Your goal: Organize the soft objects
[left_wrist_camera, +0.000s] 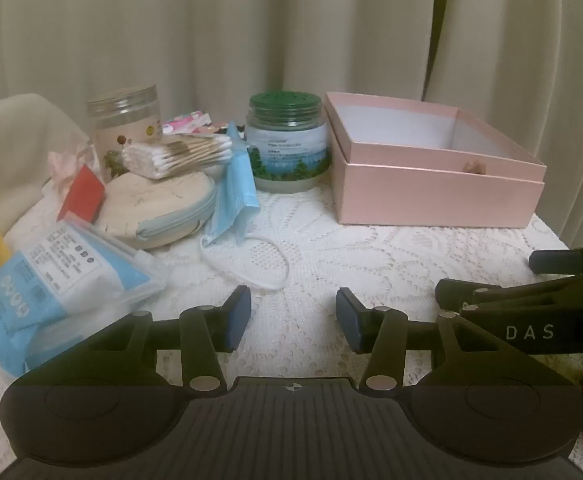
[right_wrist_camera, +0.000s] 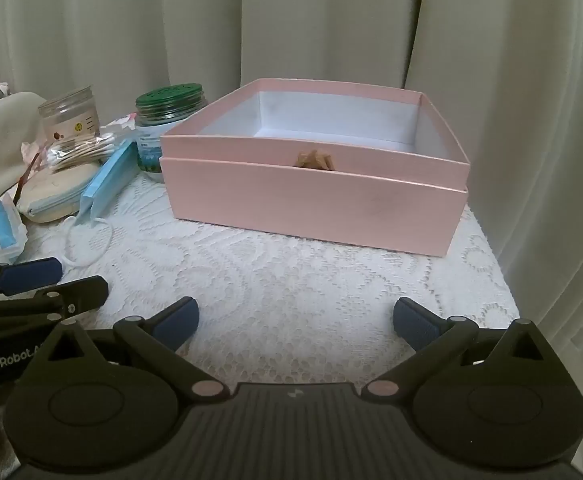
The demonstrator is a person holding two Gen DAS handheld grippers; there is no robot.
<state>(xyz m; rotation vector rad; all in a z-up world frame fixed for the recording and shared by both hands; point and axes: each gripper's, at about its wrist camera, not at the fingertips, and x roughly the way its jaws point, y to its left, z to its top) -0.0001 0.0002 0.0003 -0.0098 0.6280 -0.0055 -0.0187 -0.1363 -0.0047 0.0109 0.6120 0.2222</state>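
Cream curtains (left_wrist_camera: 291,32) hang behind a counter (right_wrist_camera: 291,280) covered in white lace cloth. The largest thing on it is an open pink box (right_wrist_camera: 323,200), seated in its own upturned lid, with a white inside and a small brown tuft at the middle of its front wall; it stands straight ahead of the right claw (right_wrist_camera: 295,320), well apart from it. That claw hovers low over bare lace with its blue-padded fingers spread wide and nothing between them. The left claw (left_wrist_camera: 293,316) is just beside it, also open, though less wide, and holds nothing. The soft things lie in a heap ahead and to the left of the left claw: a pack of cotton pads (left_wrist_camera: 63,276) in blue and white wrap nearest its left finger, then a round beige zip pouch (left_wrist_camera: 159,212), and a folded blue face mask (left_wrist_camera: 237,184) leaning against the pouch, its white ear loop (left_wrist_camera: 247,268) trailing over the lace to a spot near the left fingertip. A bundle of cotton swabs (left_wrist_camera: 179,156) lies on top of the pouch. Behind stand a green-lidded jar (left_wrist_camera: 287,144) just beside the box and a clear jar (left_wrist_camera: 125,120) farther left.
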